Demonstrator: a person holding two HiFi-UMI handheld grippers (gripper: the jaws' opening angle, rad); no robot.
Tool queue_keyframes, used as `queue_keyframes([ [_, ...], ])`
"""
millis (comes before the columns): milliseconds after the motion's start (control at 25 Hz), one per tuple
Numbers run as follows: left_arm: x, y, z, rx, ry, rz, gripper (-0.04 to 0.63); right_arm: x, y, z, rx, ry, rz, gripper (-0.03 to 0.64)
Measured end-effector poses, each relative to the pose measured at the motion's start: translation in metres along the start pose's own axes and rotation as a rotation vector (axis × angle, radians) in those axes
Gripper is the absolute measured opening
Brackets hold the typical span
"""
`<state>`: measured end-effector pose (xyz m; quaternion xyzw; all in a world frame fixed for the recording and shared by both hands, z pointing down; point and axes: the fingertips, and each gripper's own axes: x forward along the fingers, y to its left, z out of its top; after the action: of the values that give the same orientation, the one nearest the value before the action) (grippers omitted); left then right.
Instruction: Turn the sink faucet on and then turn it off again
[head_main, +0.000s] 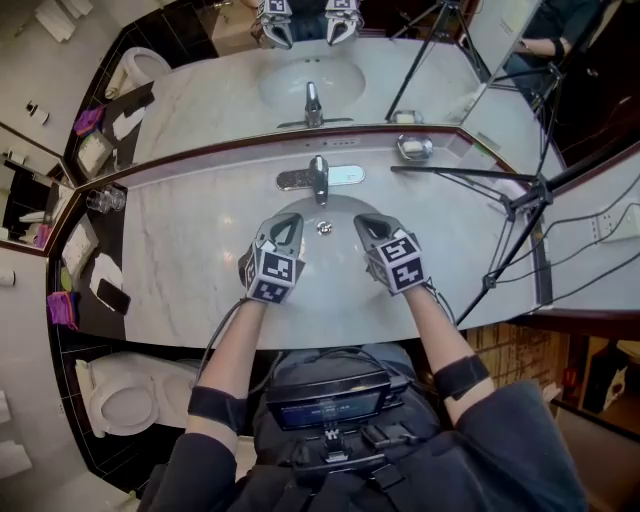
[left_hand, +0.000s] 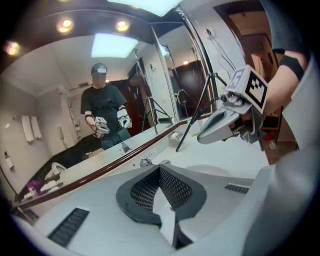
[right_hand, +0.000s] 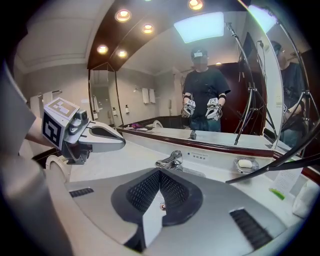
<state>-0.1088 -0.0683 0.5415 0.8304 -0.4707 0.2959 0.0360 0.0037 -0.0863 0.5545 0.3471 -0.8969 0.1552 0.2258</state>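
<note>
faucet (head_main: 318, 178) sits at the back rim of the sink (head_main: 335, 208), mid bench (head_main: 190, 250), no stream visible. both grippers hover over the basin, short of it, no contact. left gripper (head_main: 282, 224) jaws clenched on nothing, right gripper (head_main: 371, 226) same. reads as a standoff pose: faucet lies ahead, on the line between the two jaw tips, either could reach the lever

Our head camera steeply down over the faucet (head_main: 318, 178), our gripper cameras low, facing the mirror (head_main: 330, 70), shared by all.
</note>
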Motion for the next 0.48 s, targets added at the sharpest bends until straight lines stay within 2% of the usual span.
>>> queue_keyframes([
  [80,-0.014,-0.001,0.002,-0.062,-0.027,-0.010,0.000,-0.004,0.005,0.003,-0.008,0.001,0.003,0.018],
  [200,-0.032,0.000,0.008,-0.105,-0.051,-0.020,0.000,-0.008,0.008,0.005,-0.017,-0.004,0.000,0.018],
  [480,-0.056,0.002,-0.008,-0.321,-0.088,-0.004,0.000,-0.016,0.009,-0.008,-0.034,-0.002,-0.004,0.019],
])
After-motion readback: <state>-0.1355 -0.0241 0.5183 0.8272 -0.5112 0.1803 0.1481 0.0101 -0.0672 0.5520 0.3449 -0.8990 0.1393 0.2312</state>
